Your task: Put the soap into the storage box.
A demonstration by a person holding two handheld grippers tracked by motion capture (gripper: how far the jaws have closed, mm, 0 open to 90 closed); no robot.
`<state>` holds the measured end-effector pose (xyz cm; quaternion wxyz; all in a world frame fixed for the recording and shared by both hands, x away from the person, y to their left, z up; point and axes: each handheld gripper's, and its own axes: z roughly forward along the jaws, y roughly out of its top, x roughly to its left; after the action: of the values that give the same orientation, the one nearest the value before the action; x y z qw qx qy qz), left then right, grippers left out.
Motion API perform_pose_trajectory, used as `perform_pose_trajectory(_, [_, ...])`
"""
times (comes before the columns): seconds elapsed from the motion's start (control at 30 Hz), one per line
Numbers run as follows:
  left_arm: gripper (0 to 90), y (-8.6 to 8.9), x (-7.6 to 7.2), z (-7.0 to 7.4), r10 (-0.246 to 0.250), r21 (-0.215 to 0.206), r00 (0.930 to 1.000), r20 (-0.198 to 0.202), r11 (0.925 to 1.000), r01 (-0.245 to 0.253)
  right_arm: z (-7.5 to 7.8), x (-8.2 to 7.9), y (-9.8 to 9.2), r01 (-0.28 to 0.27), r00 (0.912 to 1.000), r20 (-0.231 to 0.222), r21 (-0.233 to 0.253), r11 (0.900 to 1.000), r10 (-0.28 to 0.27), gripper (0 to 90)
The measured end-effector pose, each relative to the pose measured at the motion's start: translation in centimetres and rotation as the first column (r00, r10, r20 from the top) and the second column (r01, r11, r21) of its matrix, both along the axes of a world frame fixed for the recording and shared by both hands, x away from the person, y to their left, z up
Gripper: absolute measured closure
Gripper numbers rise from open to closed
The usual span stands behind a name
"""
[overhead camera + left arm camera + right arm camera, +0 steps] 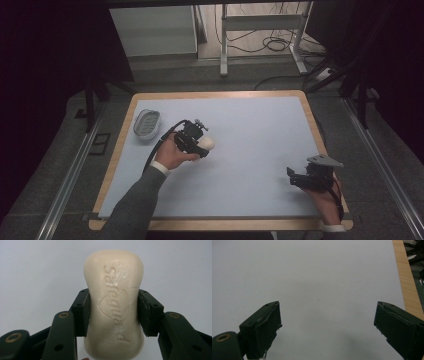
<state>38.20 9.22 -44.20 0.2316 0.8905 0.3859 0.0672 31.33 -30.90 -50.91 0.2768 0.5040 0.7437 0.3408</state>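
Soap, a cream-white oblong bar (114,305) with a raised brand word moulded along its face, sits clamped between the black jaws of the left hand-held gripper (113,312). The left gripper view shows the grip closely: both padded jaws press on the bar's narrowed waist, one on each long side, with the rounded ends sticking out beyond and before the jaws, and plain pale blue surface behind it. The lettering cannot be made out in the high view, where the bar (206,145) shows as a small pale lump at the front of the left hand-held gripper (200,144), held by the person's left hand (175,154) over the left-centre part of the pale blue worktop (250,125); whether it touches the surface there, I cannot tell. The high view also shows a grey oval ribbed soap dish (147,123) lying near the worktop's far-left corner, just left of that hand and apart from the bar. The right hand-held gripper (300,179) is at the near-right corner, close to the wooden edge (315,127). In the right gripper view its jaws stand wide apart with nothing between them (327,325), over bare blue surface, the wooden border (407,282) running along the right.
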Motion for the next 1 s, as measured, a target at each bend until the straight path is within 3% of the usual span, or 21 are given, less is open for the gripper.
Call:
perform_pose_trajectory(0.63, [49.6, 2.6, 1.5, 0.1, 0.069, -0.008, 0.9974, -0.022, 0.9976, -0.069, -0.1, 0.0, 0.0, 0.005, 1.0000, -0.006, -0.002, 1.000, -0.005, 7.1])
perform_pose_trajectory(1.0, [49.6, 4.1, 2.4, 0.6, 0.101, 0.005, 0.9949, -0.005, 0.9949, -0.101, -0.2, 0.1, 0.1, 0.006, 0.9999, -0.009, -0.003, 1.000, -0.006, 7.1])
